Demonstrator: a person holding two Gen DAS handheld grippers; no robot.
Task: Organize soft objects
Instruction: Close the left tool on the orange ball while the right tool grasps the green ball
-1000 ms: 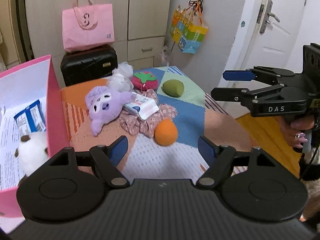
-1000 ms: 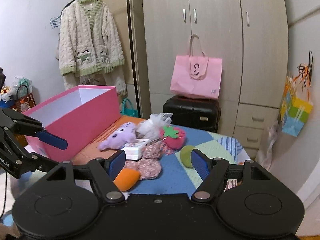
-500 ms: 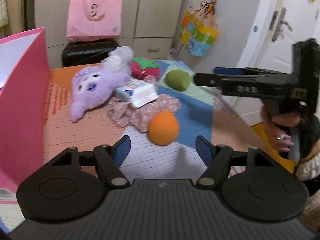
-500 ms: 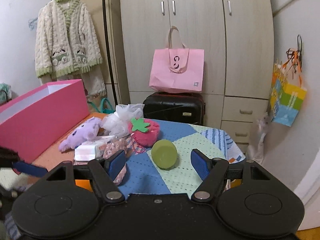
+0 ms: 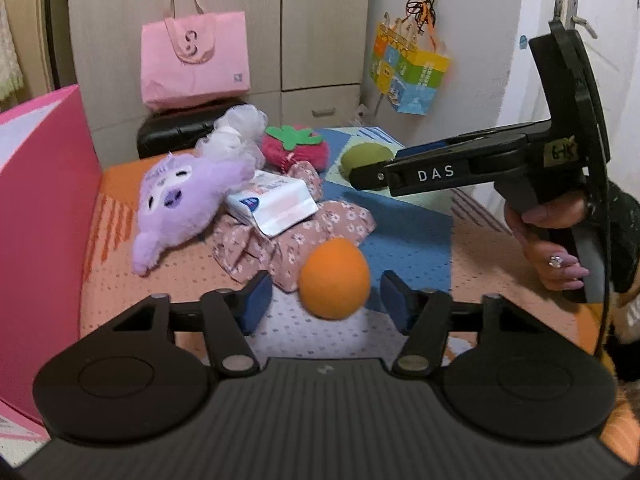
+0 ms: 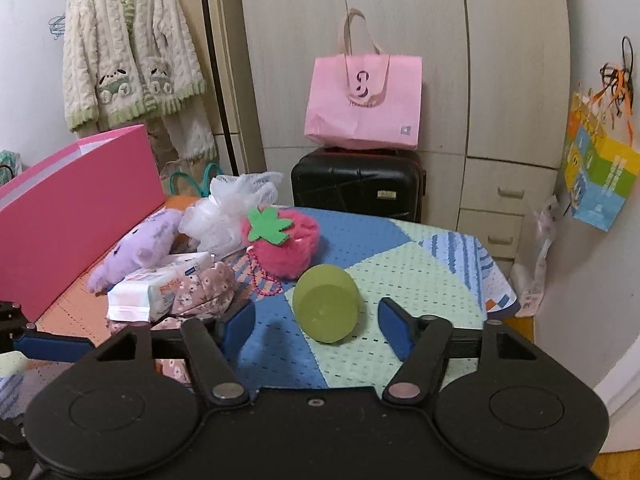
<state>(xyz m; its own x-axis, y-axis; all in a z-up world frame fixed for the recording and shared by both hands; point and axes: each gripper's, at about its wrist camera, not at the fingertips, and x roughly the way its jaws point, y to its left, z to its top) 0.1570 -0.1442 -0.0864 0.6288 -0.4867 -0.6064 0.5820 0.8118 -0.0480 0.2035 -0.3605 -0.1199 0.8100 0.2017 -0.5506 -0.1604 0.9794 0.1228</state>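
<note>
Stock on the table (image 5: pixel 168 264), left to right, with the step in hand.

1. Pink box (image 5: pixel 40 208): stands at the far left edge. I take it for the bin the soft things go to.
2. Purple plush (image 5: pixel 180 204): lies just beside the box, untouched.
3. White mesh puff (image 5: pixel 236 128): behind the plush, touching it.
4. Tissue pack (image 5: pixel 276 200): rests on the floral cloth (image 5: pixel 288 240), leaning against the plush.
5. Strawberry plush (image 5: pixel 296 148): behind the tissue pack, with a bead chain trailing from it.
6. Orange ball (image 5: pixel 335 278): on the table at the cloth's near edge. My left hand-held gripper (image 5: pixel 326 298) straddles it; the jaws are closing, the ball is between the blue pads, and a gap shows on each side, so no grip yet.
7. Green ball (image 6: pixel 326 303): on the pale green patch, well right of the pile. My right hand-held gripper (image 6: pixel 316 326) brackets it; these jaws are closing too, with the ball between them and clear space at both pads.

Step in hand, as I judge it: a double pick, one ball per side, at the closing stage.

Next move calls for: pads meeting each ball across its widest part, squeezing gently since both look soft and round and may roll or squirt out, then a straight lift and a carry left toward the box. The right side has the longer way, over the pile.
</note>
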